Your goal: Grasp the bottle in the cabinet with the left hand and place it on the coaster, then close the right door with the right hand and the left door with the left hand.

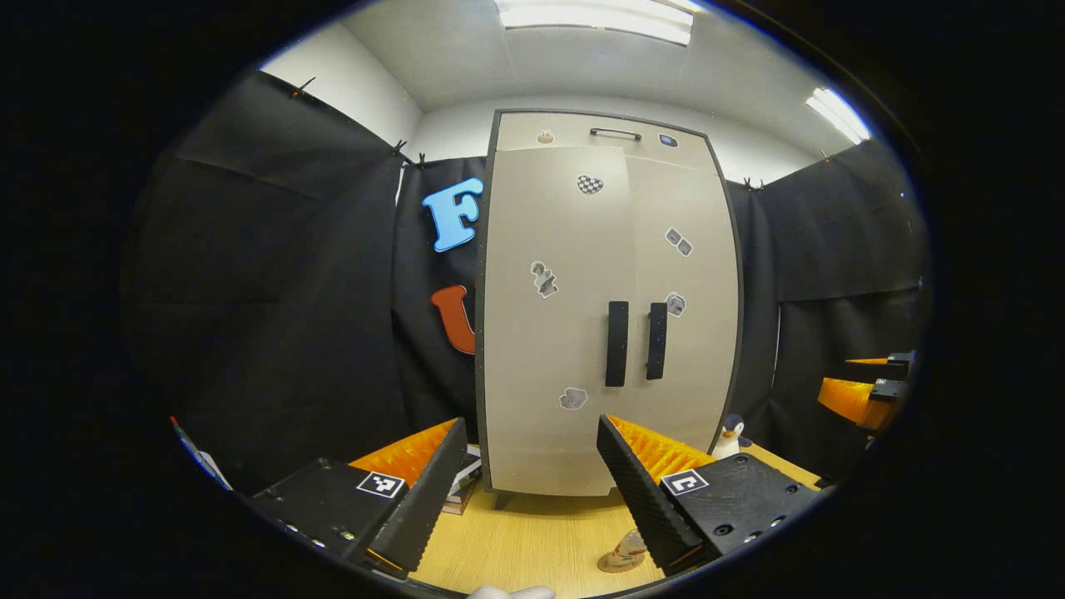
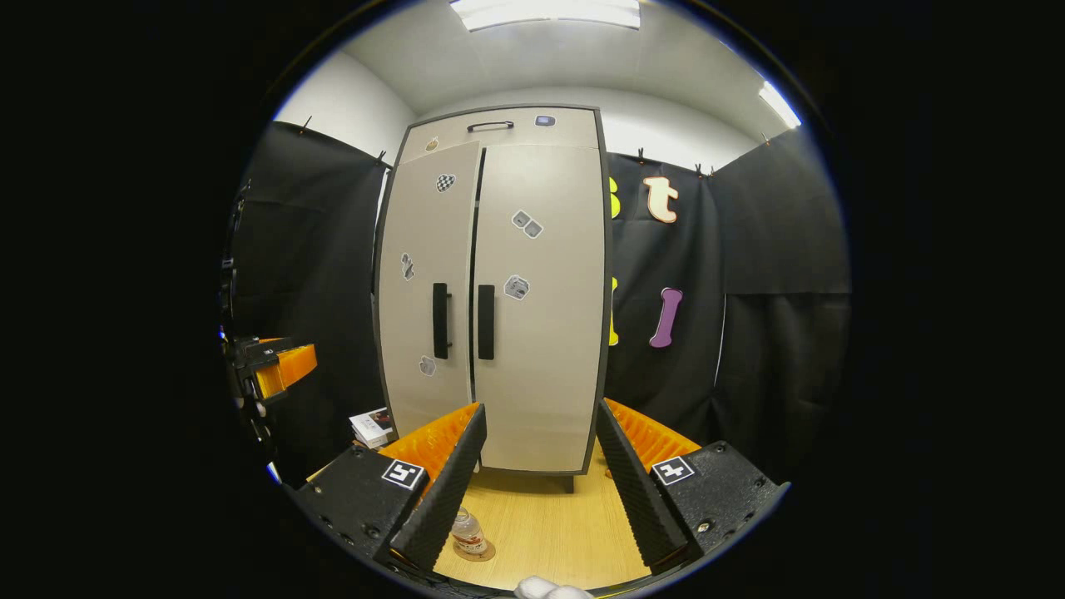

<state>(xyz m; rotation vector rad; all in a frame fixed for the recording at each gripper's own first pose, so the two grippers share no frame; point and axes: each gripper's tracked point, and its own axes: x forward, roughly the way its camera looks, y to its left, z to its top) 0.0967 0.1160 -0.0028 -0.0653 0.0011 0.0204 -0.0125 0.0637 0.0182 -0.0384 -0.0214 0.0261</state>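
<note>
Tall cabinet point(image 1: 607, 308) w/ matte beige flat doors, dark frame, two black vertical bar handles at centre, small stickers scattered on the fronts; it stands on a light wood-grain table point(image 1: 532, 541). In the right gripper view the right door point(image 2: 541, 308) sits flush, the left door point(image 2: 428, 291) looks a touch ajar w/ a dark gap along the centre seam; in the left gripper view both read shut. Bottle point(image 2: 468, 531): small, clear plastic, label band round the body, upright on a round thin coaster point(image 2: 476, 552) on the table in front of the cabinet, near the left door side; in the left gripper view it peeks out low beside the near finger, partly hidden. Left gripper point(image 1: 528, 474) is level, pointed at the cabinet front, jaws spread wide, nothing between them; ribbed pads, square marker tags on the blocks. Right gripper point(image 2: 541, 462) likewise level, facing the doors, jaws spread, empty. Each gripper also shows at the far edge of the other's view. Small stack of booklets point(image 2: 372, 427) left of the cabinet base, penguin figure point(image 1: 730, 434) at its right.
</note>
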